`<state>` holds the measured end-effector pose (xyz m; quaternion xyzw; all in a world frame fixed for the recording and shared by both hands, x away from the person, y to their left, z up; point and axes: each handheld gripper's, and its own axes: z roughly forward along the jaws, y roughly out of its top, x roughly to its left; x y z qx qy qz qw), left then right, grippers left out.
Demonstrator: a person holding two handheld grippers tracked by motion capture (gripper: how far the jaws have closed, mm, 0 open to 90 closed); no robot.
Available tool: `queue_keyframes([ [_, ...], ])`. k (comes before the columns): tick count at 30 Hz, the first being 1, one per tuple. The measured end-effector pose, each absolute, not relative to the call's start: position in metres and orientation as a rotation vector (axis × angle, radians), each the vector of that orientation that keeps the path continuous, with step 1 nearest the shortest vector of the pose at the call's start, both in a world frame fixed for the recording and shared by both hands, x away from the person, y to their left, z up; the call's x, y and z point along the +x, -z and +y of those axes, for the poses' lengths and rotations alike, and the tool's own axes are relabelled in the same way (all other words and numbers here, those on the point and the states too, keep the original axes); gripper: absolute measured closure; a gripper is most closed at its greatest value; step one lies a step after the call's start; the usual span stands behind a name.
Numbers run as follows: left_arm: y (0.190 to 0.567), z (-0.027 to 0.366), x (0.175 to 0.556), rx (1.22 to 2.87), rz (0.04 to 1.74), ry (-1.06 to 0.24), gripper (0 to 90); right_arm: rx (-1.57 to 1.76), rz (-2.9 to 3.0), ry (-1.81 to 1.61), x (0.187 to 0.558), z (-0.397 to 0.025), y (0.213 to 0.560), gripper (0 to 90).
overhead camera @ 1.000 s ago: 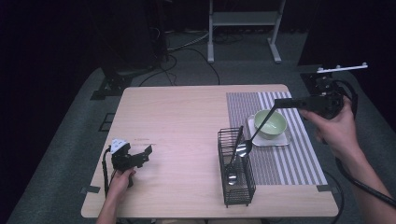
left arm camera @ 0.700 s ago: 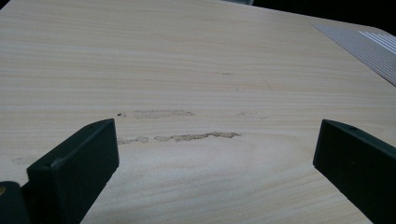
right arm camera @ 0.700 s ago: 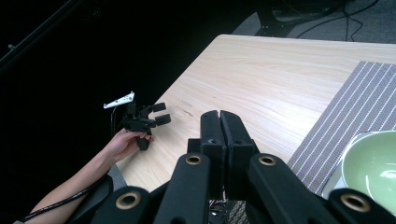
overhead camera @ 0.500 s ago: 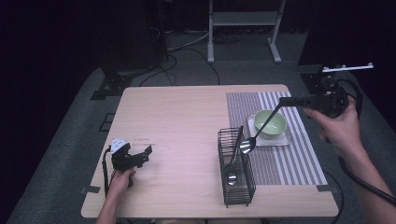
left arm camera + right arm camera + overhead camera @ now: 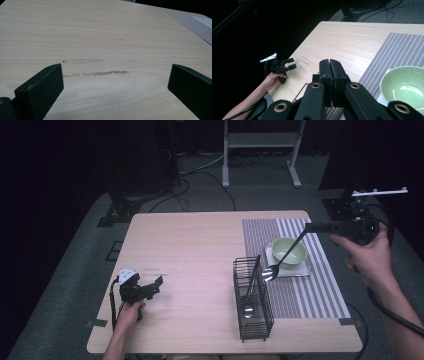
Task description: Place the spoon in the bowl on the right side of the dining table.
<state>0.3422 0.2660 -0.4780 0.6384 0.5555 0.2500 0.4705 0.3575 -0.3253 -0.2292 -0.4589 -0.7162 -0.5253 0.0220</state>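
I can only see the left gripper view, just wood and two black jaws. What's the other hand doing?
Observer: The right gripper is shut on a long spoon, holding it up above the table.
Operator: Where's the spoon's round end?
Observer: Hanging beside a black wire caddy.
Operator: Anything inside that?
Observer: Yes, another spoon stands in it.
Operator: Is there a dish?
Observer: A green bowl sits on the striped mat.

right gripper (image 5: 311, 227) | raised, drawn back | spoon (image 5: 281, 256) lifted above basket (image 5: 252, 300)
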Motion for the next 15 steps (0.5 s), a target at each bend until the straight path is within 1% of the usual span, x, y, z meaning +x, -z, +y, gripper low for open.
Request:
queue_keyframes([
  [15, 0.478, 0.266, 0.342, 1.568, 1.361, -0.615, 0.0, -1.516, -2.19, 1.624, 0.362, -0.344, 0.236, 88.6],
])
